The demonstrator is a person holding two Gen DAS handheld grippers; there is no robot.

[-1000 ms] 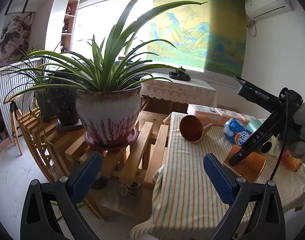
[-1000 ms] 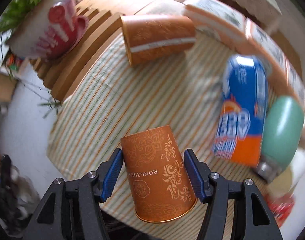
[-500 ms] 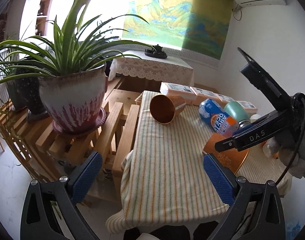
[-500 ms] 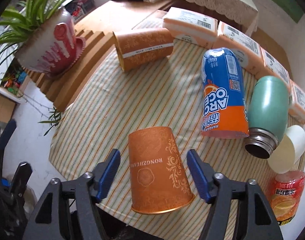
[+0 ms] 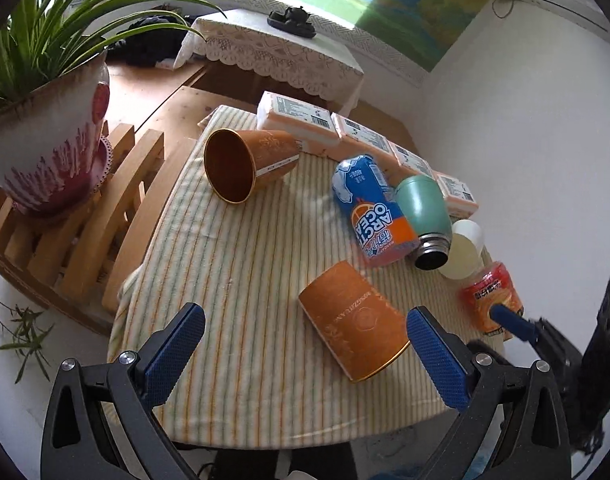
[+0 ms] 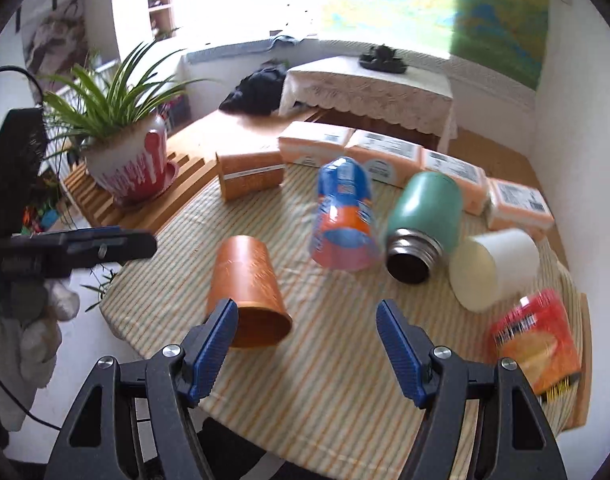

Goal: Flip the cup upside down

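Observation:
An orange paper cup (image 5: 355,322) (image 6: 245,288) stands upside down, rim on the striped tablecloth (image 5: 245,288), near the table's front edge. My left gripper (image 5: 305,356) is open and empty above the front edge, the cup between its fingers' lines. My right gripper (image 6: 307,344) is open and empty, drawn back from the cup, which sits just ahead of its left finger (image 6: 213,344). A second orange cup (image 5: 245,166) (image 6: 251,174) lies on its side at the far left of the table.
A blue-orange can (image 5: 371,210), a green flask (image 5: 425,216), a white cup (image 5: 463,250) and a red bottle (image 5: 491,300) lie at the right. Tissue packs (image 5: 345,134) line the back. A potted plant (image 5: 45,132) stands on wooden slats at the left.
My right gripper opened, let go of the upside-down cup and pulled back. My left gripper swung over the table toward that cup.

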